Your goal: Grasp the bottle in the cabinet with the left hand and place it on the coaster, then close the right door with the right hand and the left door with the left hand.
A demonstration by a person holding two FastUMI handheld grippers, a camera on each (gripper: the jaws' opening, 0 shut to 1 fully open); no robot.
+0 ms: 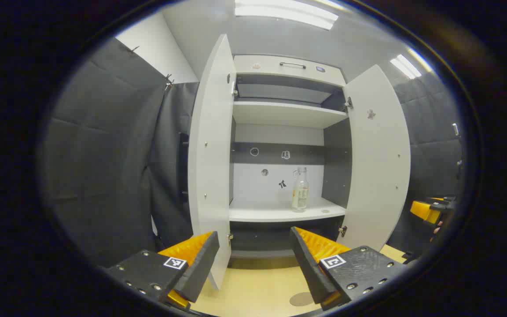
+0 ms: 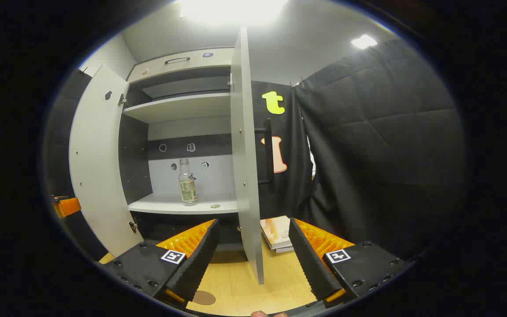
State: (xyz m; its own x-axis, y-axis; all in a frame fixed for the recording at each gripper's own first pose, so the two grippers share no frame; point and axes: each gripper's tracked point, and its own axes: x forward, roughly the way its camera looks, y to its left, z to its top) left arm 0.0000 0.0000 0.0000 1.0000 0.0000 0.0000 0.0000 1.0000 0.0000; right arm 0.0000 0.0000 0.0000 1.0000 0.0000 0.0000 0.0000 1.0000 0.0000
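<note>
Evidently the first step is only beginning: the left gripper [image 1: 253, 264] is hanging wide and empty over the table [image 1: 258, 286], facing the cabinet [image 1: 286, 66], with the coaster [image 1: 302, 299] lying just beside its right finger. Farther in, the bottle [image 1: 300, 189] is standing upright on the lower shelf [image 1: 271, 213], toward its right end, between both open doors. Next, I judge, that gripper needs a straight reach in between the doors. In the right gripper view, the right gripper [image 2: 253, 264] is also gaping wide, straddling the right door [image 2: 244, 154], with a stack of books [image 2: 277, 233] showing beyond.
</note>
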